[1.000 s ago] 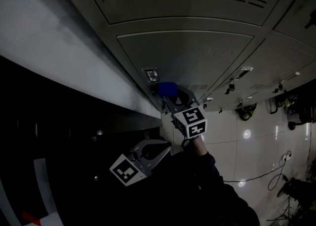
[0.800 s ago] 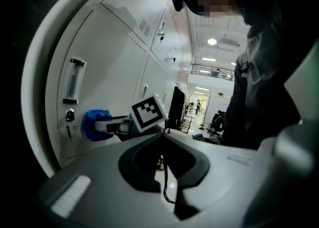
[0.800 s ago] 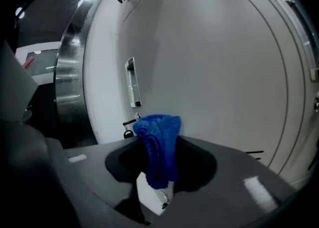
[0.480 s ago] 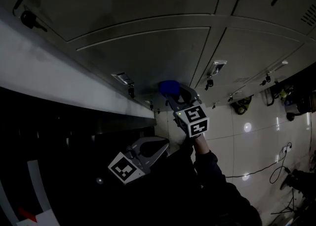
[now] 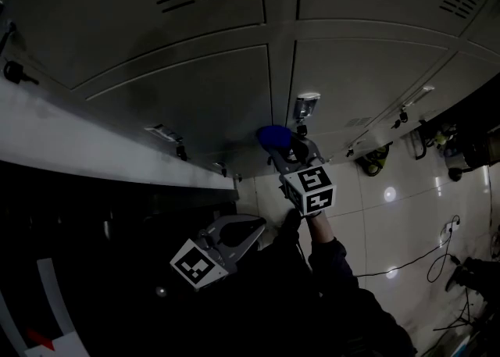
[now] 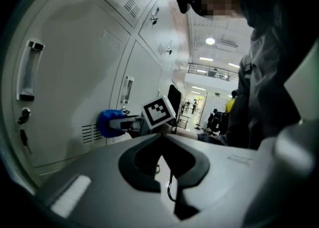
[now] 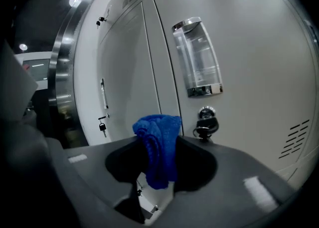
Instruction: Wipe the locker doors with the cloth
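Grey locker doors [image 5: 195, 98] fill the top of the head view. My right gripper [image 5: 283, 147] is shut on a bunched blue cloth [image 5: 271, 137], held against the lower part of the doors at the seam beside a metal handle [image 5: 305, 104]. In the right gripper view the cloth [image 7: 159, 147] sticks up between the jaws, left of a handle [image 7: 197, 57] and a lock with a key [image 7: 205, 122]. My left gripper [image 5: 248, 230] hangs lower and away from the lockers, shut on nothing. Its own view shows the cloth [image 6: 108, 122] by a door's vent slots [image 6: 91, 132].
More locker doors [image 5: 375, 74] with handles and hanging keys run off to the right. A pale band [image 5: 70, 141] edges the lockers at the left, with darkness below it. The glossy tiled floor [image 5: 391, 215] carries a cable [image 5: 414, 273] and dark gear [image 5: 383, 162].
My right gripper has carried the cloth rightwards across the door, from beside one handle to the seam under the neighbouring door's handle. The left gripper has stayed about where it was.
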Demonstrator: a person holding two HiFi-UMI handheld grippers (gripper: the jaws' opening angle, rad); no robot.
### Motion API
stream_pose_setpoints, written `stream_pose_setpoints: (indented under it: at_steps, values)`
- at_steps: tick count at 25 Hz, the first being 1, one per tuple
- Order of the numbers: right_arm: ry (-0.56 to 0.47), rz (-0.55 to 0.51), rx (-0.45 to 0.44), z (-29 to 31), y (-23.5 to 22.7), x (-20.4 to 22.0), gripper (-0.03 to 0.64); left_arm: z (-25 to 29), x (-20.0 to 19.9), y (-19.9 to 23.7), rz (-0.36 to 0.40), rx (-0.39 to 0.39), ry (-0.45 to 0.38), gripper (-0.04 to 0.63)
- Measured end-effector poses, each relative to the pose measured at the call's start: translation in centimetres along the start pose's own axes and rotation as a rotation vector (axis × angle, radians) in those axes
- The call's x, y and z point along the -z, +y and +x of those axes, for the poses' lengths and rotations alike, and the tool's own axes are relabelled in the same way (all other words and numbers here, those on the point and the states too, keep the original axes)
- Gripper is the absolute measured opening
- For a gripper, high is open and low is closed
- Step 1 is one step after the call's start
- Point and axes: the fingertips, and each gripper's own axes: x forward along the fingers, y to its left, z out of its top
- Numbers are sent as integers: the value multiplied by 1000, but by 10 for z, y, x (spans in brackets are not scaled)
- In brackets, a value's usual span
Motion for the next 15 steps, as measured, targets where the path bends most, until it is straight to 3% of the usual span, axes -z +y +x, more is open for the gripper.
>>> stream_pose_setpoints:
  at_steps: [8,15]
  values:
    - [1,2,-18,-5,4,3,143,3,1,-4,-9,-14,-3,-3]
    - [29,7,-106,8,61,20,143,-18,12,-2,-35,-21,-1,-3]
